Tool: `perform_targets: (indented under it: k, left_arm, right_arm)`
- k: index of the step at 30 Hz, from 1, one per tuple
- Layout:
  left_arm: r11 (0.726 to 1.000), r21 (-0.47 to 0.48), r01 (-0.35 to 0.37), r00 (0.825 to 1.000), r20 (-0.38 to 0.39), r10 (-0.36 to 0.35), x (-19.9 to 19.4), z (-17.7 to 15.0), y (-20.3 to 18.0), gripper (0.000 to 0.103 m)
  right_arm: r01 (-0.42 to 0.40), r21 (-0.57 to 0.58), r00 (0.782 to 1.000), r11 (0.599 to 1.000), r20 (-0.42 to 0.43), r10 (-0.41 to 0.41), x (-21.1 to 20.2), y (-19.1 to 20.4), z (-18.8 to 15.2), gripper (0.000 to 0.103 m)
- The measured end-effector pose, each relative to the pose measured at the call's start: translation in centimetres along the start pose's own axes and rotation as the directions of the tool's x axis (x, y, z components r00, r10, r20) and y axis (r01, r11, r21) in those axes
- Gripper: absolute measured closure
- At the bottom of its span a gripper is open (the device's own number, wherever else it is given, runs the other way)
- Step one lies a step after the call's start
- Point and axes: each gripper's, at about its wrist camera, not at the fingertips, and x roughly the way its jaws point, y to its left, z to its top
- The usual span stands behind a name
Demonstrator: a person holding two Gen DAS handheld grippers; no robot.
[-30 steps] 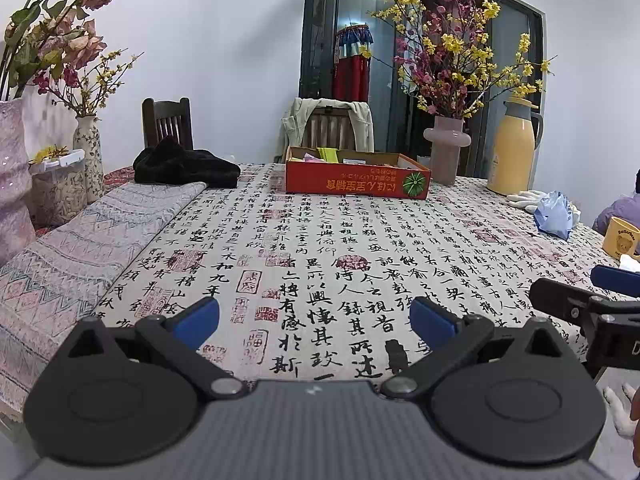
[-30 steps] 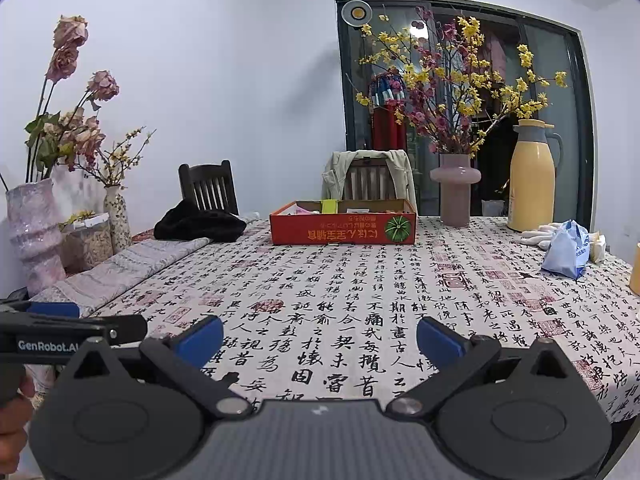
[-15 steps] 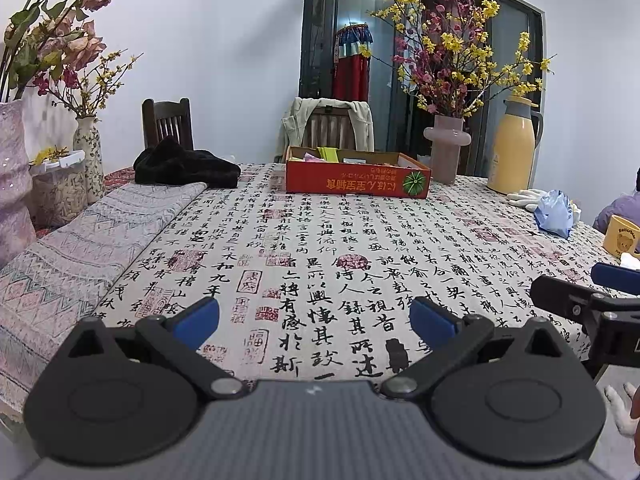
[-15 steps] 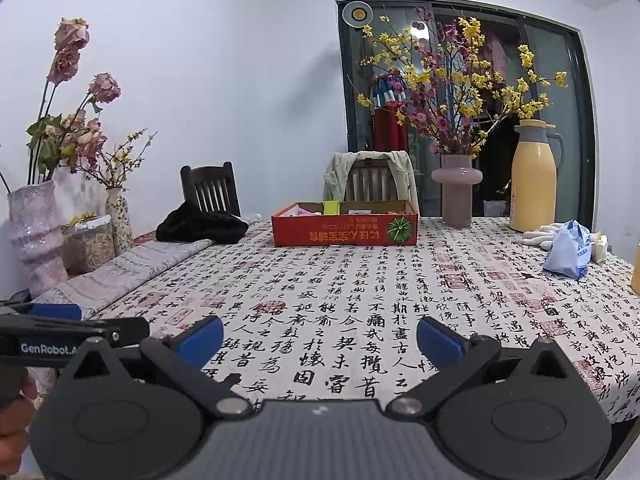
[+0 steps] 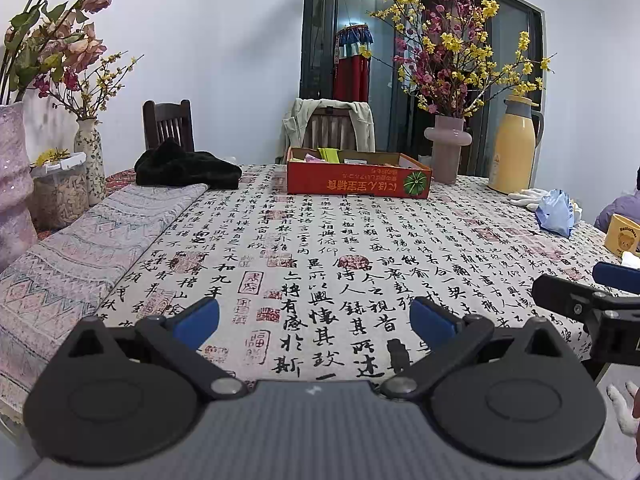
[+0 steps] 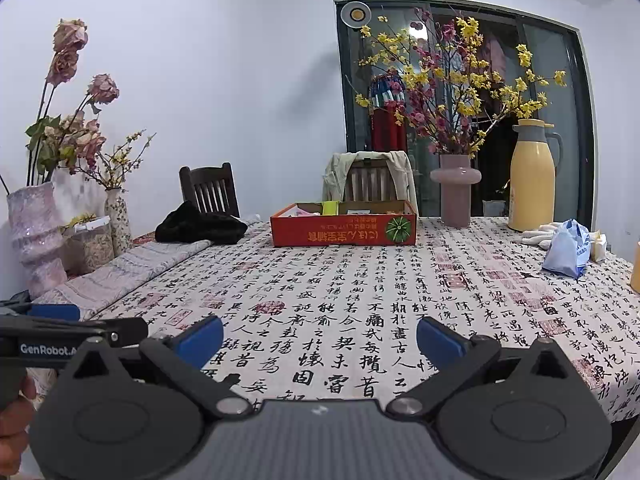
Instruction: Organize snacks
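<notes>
A shallow red cardboard box (image 5: 358, 180) (image 6: 343, 230) with several snack packets in it stands at the far side of the table. A blue plastic bag (image 5: 555, 213) (image 6: 568, 254) lies near the right edge. My left gripper (image 5: 314, 318) hovers open over the near table edge, nothing between its blue pads. My right gripper (image 6: 320, 338) is also open and empty, at about the same distance from the box. Each gripper shows at the side of the other's view.
The table wears a calligraphy-print cloth (image 6: 360, 300) with a folded patterned cloth (image 5: 80, 240) on its left. A black garment (image 5: 184, 168), pink vase (image 6: 456, 190), yellow thermos (image 6: 532, 176), white gloves (image 5: 528, 194) and yellow mug (image 5: 624, 236) ring the far and right sides. Vases (image 6: 36, 236) stand at left.
</notes>
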Motion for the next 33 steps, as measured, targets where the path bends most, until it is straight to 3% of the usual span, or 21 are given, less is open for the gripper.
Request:
perform_targets:
  k: [33]
  left_arm:
    - [1.000, 0.003, -0.012, 1.000, -0.007, 0.012, 0.10, 0.01, 0.02, 0.000]
  right_arm:
    - [-0.011, -0.008, 1.000, 1.000, 0.000, 0.011, 0.01, -0.13, 0.10, 0.000]
